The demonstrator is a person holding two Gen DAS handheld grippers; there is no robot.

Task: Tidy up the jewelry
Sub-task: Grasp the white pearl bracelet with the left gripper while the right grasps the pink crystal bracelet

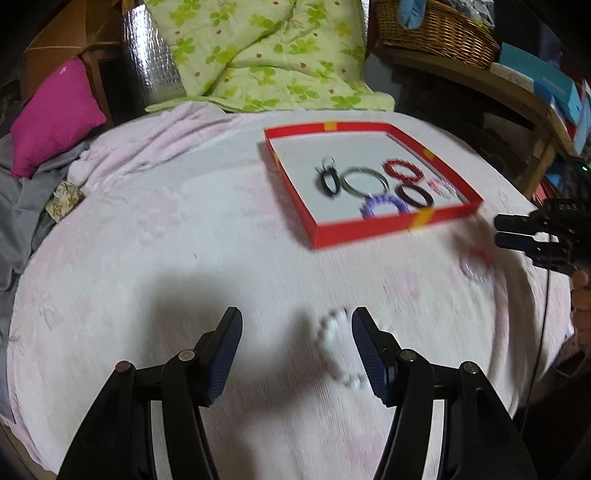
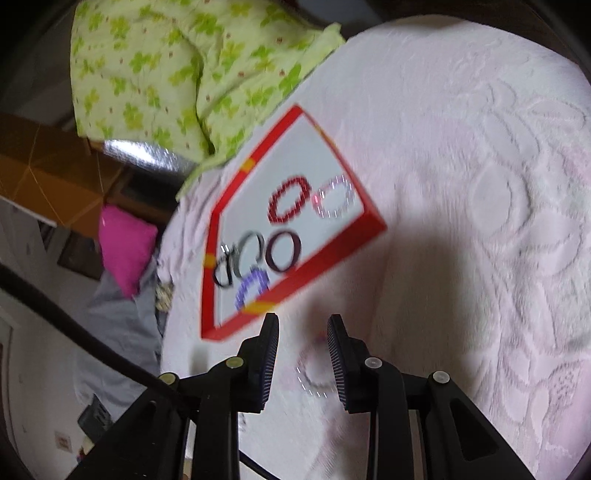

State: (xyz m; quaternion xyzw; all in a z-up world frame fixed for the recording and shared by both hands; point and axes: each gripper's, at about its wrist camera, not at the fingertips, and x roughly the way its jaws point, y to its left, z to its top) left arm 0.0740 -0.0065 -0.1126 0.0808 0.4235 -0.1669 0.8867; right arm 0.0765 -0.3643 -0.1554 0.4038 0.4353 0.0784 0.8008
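Note:
A red tray (image 1: 369,230) (image 2: 295,280) rests on the pale pink bed cover and holds several bracelets, among them a silver bangle (image 1: 364,181), a red beaded one (image 1: 402,170) and a purple one (image 1: 384,206). My left gripper (image 1: 297,325) is open over the cover. A white bead bracelet (image 1: 334,343) lies on the cloth between its fingers, close to the right one and not pressed. My right gripper (image 2: 303,332) (image 1: 496,230) is open just in front of the tray's near corner. A pale pink bracelet (image 2: 312,391) (image 1: 466,271) lies flat on the cover under its fingers, untouched by the pads.
A green clover quilt (image 1: 266,55) is bunched behind the tray. A magenta pillow (image 1: 55,118) and grey clothes (image 1: 18,221) lie at the bed's left edge. A wicker basket (image 1: 436,33) and boxes sit on a wooden shelf (image 1: 535,110) to the right.

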